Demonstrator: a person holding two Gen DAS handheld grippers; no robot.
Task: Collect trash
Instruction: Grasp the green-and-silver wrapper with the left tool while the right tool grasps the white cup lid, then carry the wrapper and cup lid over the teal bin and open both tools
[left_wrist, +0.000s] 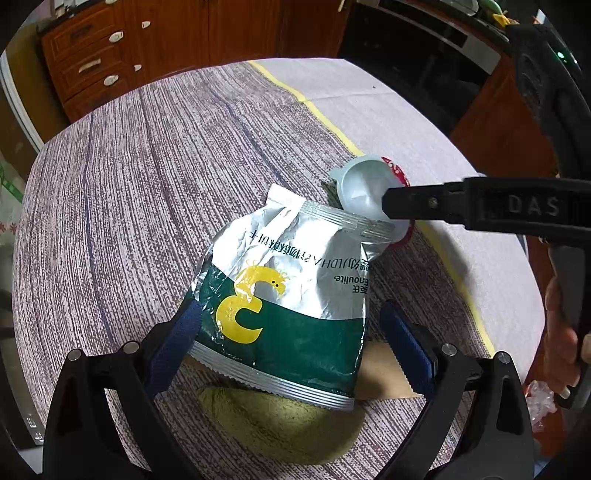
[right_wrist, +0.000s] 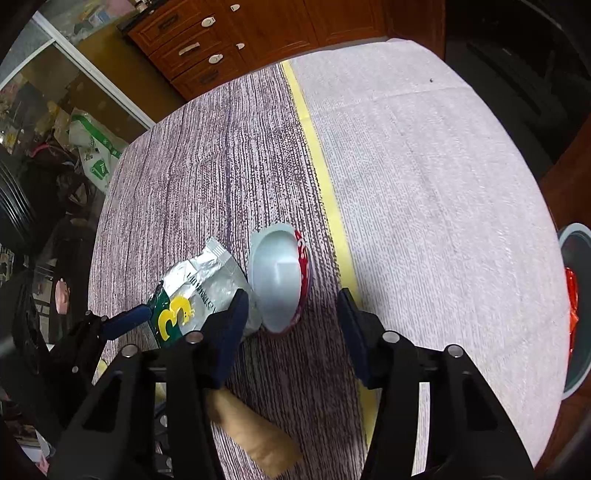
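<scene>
A silver and green foil pouch (left_wrist: 288, 295) with a yellow "3" lies on the table, its lower end between my left gripper's (left_wrist: 291, 332) open blue fingers. A small pale plastic cup (left_wrist: 360, 192) with a red lid lies on its side just past the pouch. In the right wrist view the cup (right_wrist: 279, 280) lies ahead of my right gripper (right_wrist: 291, 314), whose jaws stand open around it without touching. The pouch (right_wrist: 195, 291) is left of the cup, and my left gripper's finger (right_wrist: 125, 321) touches it. The right gripper's finger (left_wrist: 424, 203) overlaps the cup.
An olive-green cloth lump (left_wrist: 280, 424) and a brown paper piece (left_wrist: 384, 373) lie near the pouch. A tan paper scrap (right_wrist: 255, 435) lies under my right gripper. A grey bin (right_wrist: 576, 314) with red trash stands off the table's right edge. Wooden drawers (right_wrist: 207, 48) stand behind.
</scene>
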